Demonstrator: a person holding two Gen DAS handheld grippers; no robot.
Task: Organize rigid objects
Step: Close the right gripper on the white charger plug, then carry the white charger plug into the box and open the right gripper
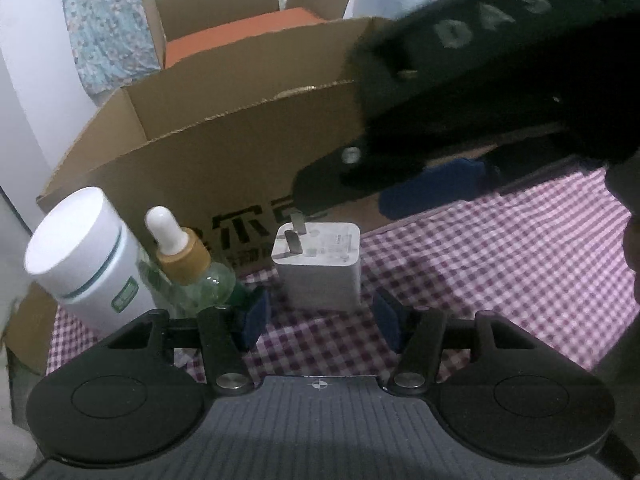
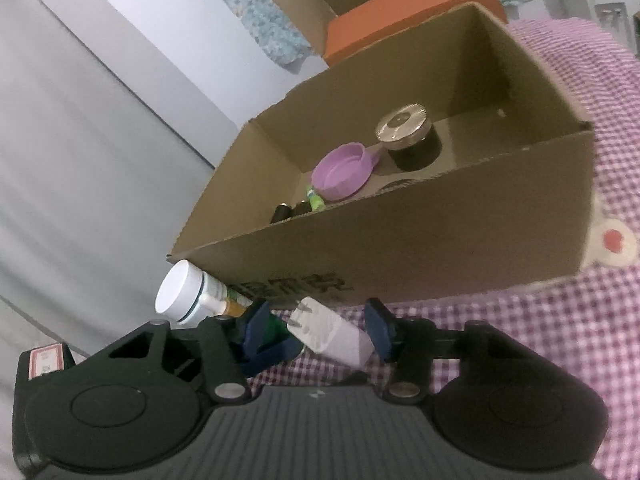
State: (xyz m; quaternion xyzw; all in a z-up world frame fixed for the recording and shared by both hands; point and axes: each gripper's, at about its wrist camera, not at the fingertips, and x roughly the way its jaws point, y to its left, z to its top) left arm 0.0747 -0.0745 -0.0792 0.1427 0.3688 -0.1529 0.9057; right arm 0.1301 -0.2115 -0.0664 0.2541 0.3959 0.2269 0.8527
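Observation:
A white plug charger point(image 1: 320, 268) stands on the checked cloth with its prongs up, in front of a cardboard box point(image 1: 224, 160). My left gripper point(image 1: 320, 320) is open; its blue pads flank the charger's base with a thin gap on each side. My right gripper point(image 1: 372, 196) hangs above and beyond the charger, open, one finger close to the prongs. In the right wrist view the charger point(image 2: 332, 336) shows between the right gripper's point(image 2: 316, 328) fingers, and I see no pad pressing on it. A white jar point(image 1: 80, 252) and a green dropper bottle point(image 1: 192, 268) stand to the left.
The box point(image 2: 400, 240) holds a purple lid point(image 2: 344, 172), a dark jar with a gold lid point(image 2: 412, 136) and small items in a corner. Behind it a second carton holds an orange box point(image 2: 400, 20). The pink checked cloth point(image 1: 500, 264) stretches to the right. A pale wall lies left.

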